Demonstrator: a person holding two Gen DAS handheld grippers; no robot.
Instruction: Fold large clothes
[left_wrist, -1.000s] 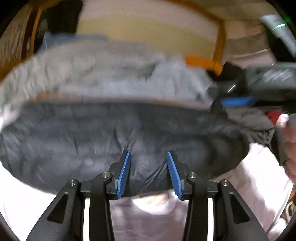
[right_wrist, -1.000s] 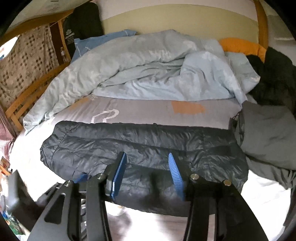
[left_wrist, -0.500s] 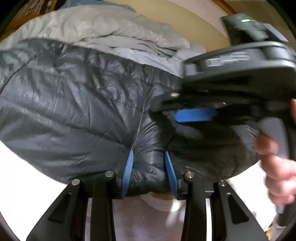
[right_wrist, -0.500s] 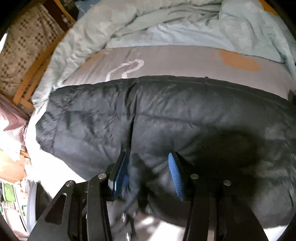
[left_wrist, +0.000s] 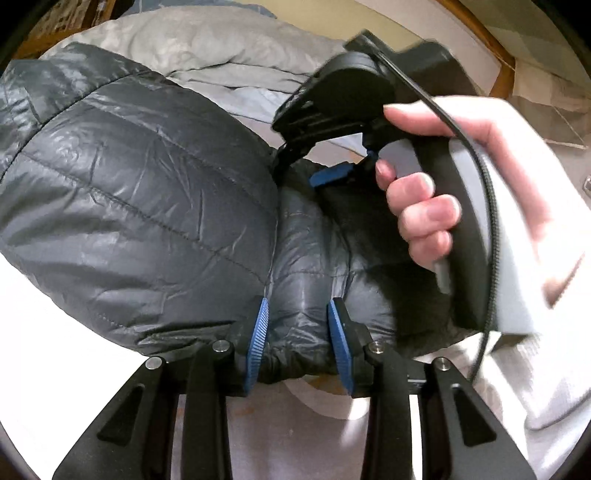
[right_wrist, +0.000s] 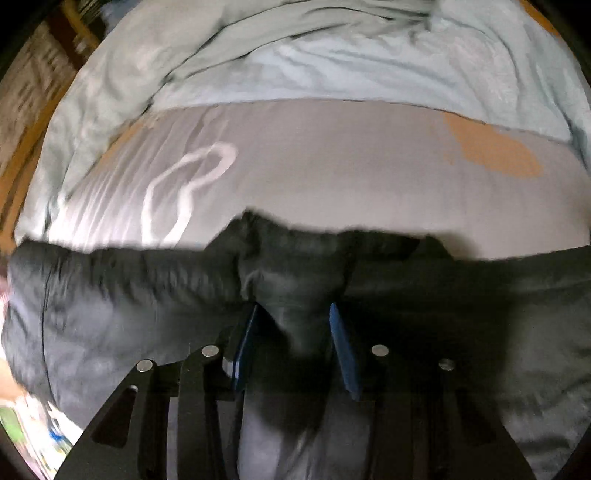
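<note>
Left gripper (left_wrist: 297, 345): its two blue pads press on a bunched fold at the near edge of the dark puffer jacket (left_wrist: 147, 192); the fabric fills the gap between them, so it is clamped on the jacket.
Jacket, from the left gripper: the quilted bulk bulges up and to the left of the pads, spreading away ahead of them; a narrower, paler ridge of it runs straight forward between the pads.
Right gripper, seen from the left wrist (left_wrist: 332, 175): ahead and to the right of the left gripper, pointing down into the jacket, one blue pad showing against the fabric; a person's hand (left_wrist: 443, 192) wraps its handle, fingers curled round the grip.
Right gripper, its own view (right_wrist: 291, 347): the jaws are closing, with a raised tuft of the jacket (right_wrist: 295, 280) standing between the blue pads; the picture is blurred and dark here, and whether both pads already press the cloth I cannot tell.
Jacket, from the right gripper: it stretches left and right across the lower view, its far edge just ahead of the pads.
Bed (right_wrist: 332, 166): grey sheet beyond the jacket's far edge.
Duvet (right_wrist: 314, 62): pale blue, rumpled, further ahead of the gripper, past the sheet.
</note>
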